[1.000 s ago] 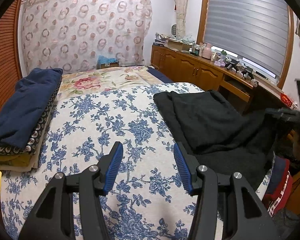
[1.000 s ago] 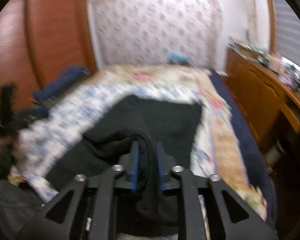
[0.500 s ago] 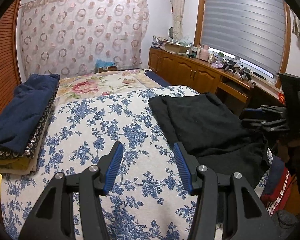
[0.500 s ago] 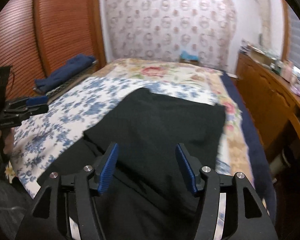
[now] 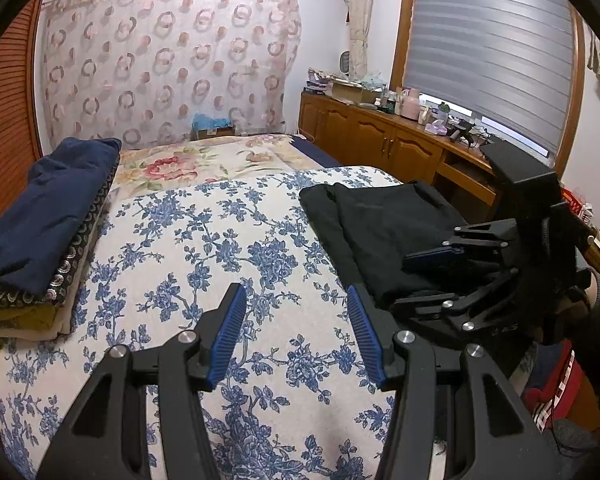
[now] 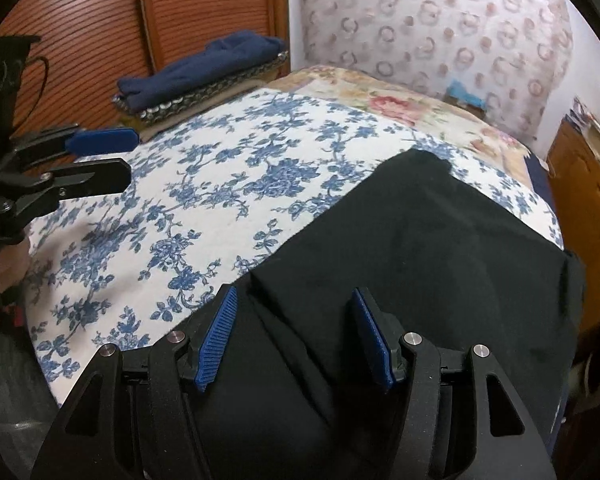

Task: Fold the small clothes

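1. While nothing is being gripped by either tool, the black garment (image 6: pixel 420 248) is seen lying on the right side of the bed, on the blue-flowered cover (image 5: pixel 188 248), with one layer already doubled over the other.

2. The left gripper (image 5: pixel 296 332) is held over bare flowered cover, jaws spread wide, nothing between the blue pads (image 5: pixel 228 332). The garment (image 5: pixel 380 236) is just to its right, not touched by it.

3. The right gripper (image 6: pixel 294 334) is parked over the near edge of the black cloth, jaws also wide apart. A fold ridge of the cloth runs between the two pads (image 6: pixel 216 338), but it isn't pinched.

4. From the left wrist view, the right gripper (image 5: pixel 452 276) is seen at the right, low over the near end of the garment. From the right wrist view, the left gripper (image 6: pixel 96 156) is seen at the far left edge, jaws apart.

5. A stack of folded clothes (image 5: pixel 40 220), navy piece on top, is sat on the far left side of the bed, well apart from the black garment.

6. A wooden cabinet (image 5: pixel 384 144) with clutter on top is lined up along the right wall under a blind-covered window (image 5: pixel 496 48). A patterned curtain (image 5: pixel 168 60) is hung on the far wall.
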A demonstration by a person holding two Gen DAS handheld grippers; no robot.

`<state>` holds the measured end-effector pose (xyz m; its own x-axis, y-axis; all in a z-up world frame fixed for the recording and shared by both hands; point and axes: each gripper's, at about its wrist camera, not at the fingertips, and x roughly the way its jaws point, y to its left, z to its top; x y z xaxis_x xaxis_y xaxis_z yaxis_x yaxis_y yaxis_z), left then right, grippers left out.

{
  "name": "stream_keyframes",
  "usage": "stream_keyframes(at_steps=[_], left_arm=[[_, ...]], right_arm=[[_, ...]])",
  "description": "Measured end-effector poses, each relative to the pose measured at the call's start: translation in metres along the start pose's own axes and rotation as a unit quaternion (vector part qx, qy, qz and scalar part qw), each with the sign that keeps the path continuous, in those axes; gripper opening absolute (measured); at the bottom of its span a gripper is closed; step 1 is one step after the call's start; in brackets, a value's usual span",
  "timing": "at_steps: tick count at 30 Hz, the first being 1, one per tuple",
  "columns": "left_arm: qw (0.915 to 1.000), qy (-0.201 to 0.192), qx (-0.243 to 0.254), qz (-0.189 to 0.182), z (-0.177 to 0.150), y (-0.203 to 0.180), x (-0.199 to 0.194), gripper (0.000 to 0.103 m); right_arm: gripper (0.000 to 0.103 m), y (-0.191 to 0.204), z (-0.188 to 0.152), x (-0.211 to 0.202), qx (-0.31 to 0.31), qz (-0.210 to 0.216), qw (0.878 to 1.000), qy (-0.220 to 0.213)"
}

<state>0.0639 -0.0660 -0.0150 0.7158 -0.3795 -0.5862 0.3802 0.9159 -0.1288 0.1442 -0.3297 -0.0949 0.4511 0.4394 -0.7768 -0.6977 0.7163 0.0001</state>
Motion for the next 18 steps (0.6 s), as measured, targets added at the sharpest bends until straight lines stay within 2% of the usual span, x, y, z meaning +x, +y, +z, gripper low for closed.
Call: stream_keyframes(at_steps=[6,9,10,11,14,18], left_arm=[[1.0,0.0,0.0,0.0,-0.001,0.0,0.001,0.052],[1.0,0.001,-0.001,0.0,0.0,0.0,0.001,0.052],[1.0,0.001,-0.001,0.0,-0.001,0.0,0.001,0.052],[1.0,0.001,-0.001,-0.001,-0.001,0.0,0.001,0.052],[1.0,0.001,0.002,-0.002,-0.002,-0.001,0.002,0.052],[1.0,0.003,0.003,-0.005,-0.003,-0.002,0.005,0.052]], right_arm=[[0.061,-0.006,0.001,0.015,0.004,-0.01,1.0,0.015],[0.042,-0.005,-0.003,0.012,-0.006,-0.019,1.0,-0.001],[0.023,-0.006,-0.003,0.01,-0.006,-0.015,1.0,-0.007],[0.011,-0.008,-0.004,0.007,-0.002,-0.016,1.0,-0.016],[0.008,-0.02,0.001,-0.012,0.018,-0.02,0.999,-0.048],[0.006,-0.052,0.011,-0.044,0.043,-0.062,0.993,-0.086]])
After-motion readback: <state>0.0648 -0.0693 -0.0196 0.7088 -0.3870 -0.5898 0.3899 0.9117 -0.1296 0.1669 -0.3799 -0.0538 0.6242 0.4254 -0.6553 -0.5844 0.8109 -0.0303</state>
